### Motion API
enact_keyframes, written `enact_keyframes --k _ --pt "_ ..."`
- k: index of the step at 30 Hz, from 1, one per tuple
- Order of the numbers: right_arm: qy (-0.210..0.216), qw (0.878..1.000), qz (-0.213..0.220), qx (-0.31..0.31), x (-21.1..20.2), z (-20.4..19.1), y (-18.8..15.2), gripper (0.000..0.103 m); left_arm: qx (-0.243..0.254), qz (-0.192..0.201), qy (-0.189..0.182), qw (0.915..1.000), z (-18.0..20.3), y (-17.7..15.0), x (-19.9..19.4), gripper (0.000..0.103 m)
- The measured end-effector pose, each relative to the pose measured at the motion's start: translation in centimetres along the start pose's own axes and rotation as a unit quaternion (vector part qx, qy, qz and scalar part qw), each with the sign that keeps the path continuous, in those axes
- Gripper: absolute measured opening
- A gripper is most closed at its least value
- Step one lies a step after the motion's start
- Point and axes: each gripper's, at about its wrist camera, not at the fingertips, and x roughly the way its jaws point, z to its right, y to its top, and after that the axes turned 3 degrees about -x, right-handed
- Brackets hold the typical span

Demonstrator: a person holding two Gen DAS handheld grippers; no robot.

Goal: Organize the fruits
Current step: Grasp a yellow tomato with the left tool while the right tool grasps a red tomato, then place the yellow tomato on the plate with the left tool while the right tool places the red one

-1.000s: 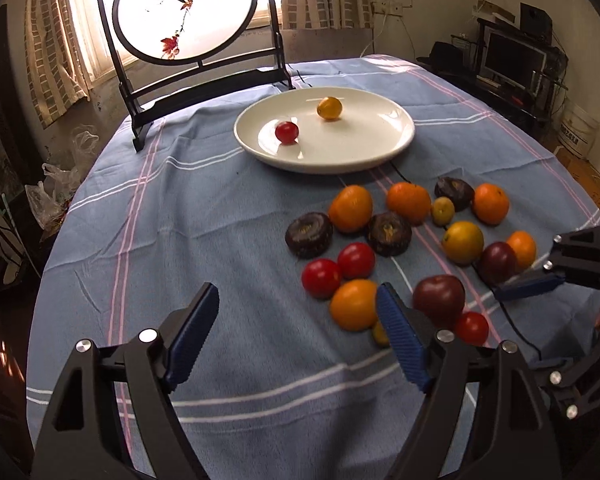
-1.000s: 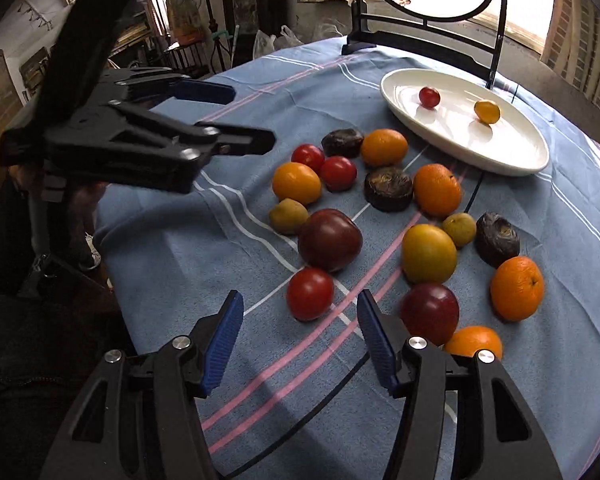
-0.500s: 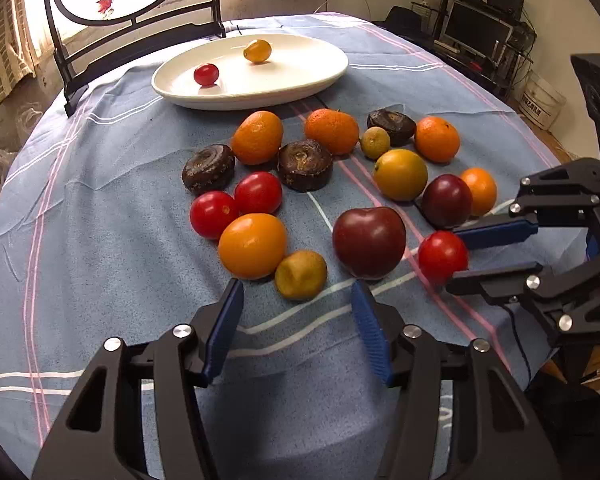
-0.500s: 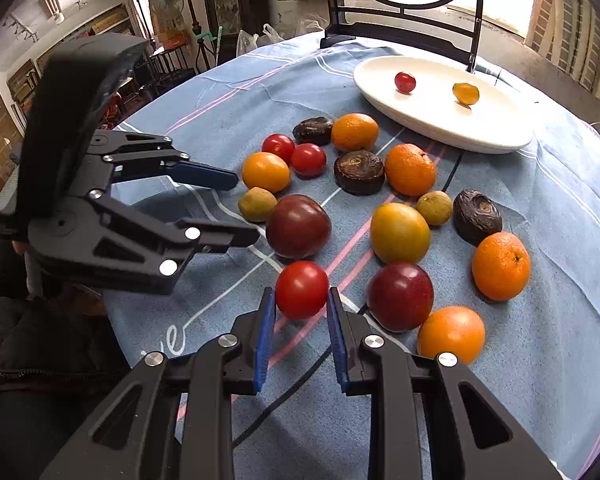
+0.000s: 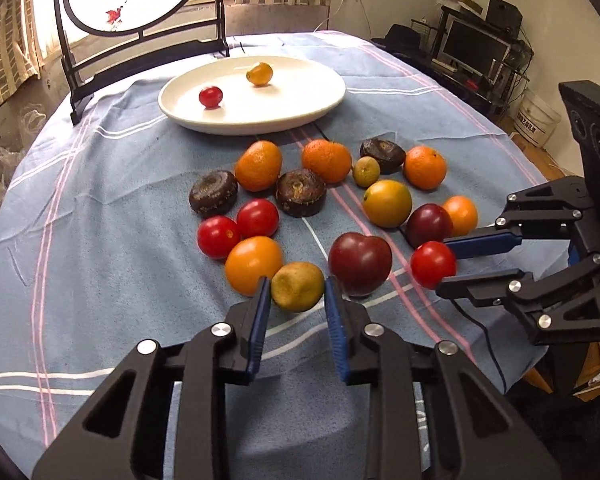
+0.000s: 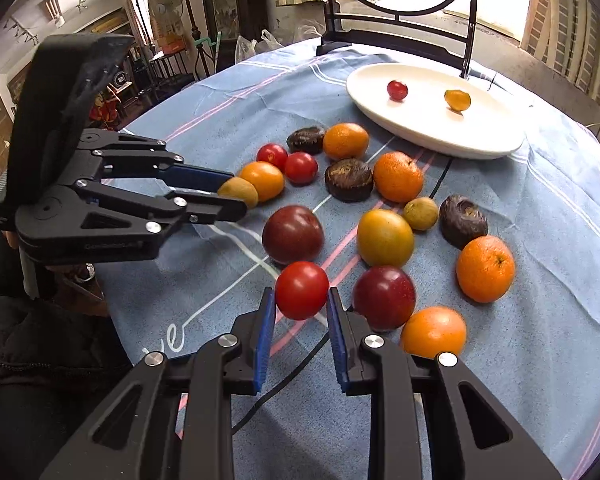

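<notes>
1. The step in hand is the pick-up: both grippers have a fruit clamped and both fruits are at the near edge of the group on the blue tablecloth (image 5: 100, 208).
2. The left gripper (image 5: 294, 296) is clenched on a small yellow-brown fruit (image 5: 297, 286), which touches an orange tomato (image 5: 254, 264) on its left side.
3. The right gripper (image 6: 301, 304) is clenched on a red tomato (image 6: 302, 290), just beside a dark plum (image 6: 293, 234).
4. The white plate (image 5: 320, 106) is well apart, at the far side, and holds only 2 small fruits, so most of the sorting seems not done.
5. I think the next move is to lift each fruit straight up, so the neighbours do not roll, and then carry it to the plate.
6. The yellow-brown fruit has a dull, slightly dented skin; the tomato is smooth and shiny, so it may slip.
</notes>
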Motion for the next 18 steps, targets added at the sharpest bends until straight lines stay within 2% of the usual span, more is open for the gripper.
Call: enact_keyframes --k 2,7,13,18 --pt "-0.009 1.000 0.009 -0.002 -0.5 0.5 1.0 0.026 -0.001 0.016 0.011 0.9998 -0.6 1.4 -0.7 0.027" --pt "-0.044 0.997 0.056 -0.005 -2.7 2.8 5.7 0.026 -0.014 0.069 0.042 0.9966 -2.3 7.4 -1.7 0.027" --pt "-0.082 0.990 0.109 0.022 -3.6 7.8 12.4 0.026 -0.024 0.113 0.080 0.9901 -3.1 15.3 0.2 0.027" --pt "-0.096 0.989 0.096 0.062 0.1 12.9 16.2 0.026 -0.020 0.095 0.108 0.9894 -3.4 18.8 4.9 0.027"
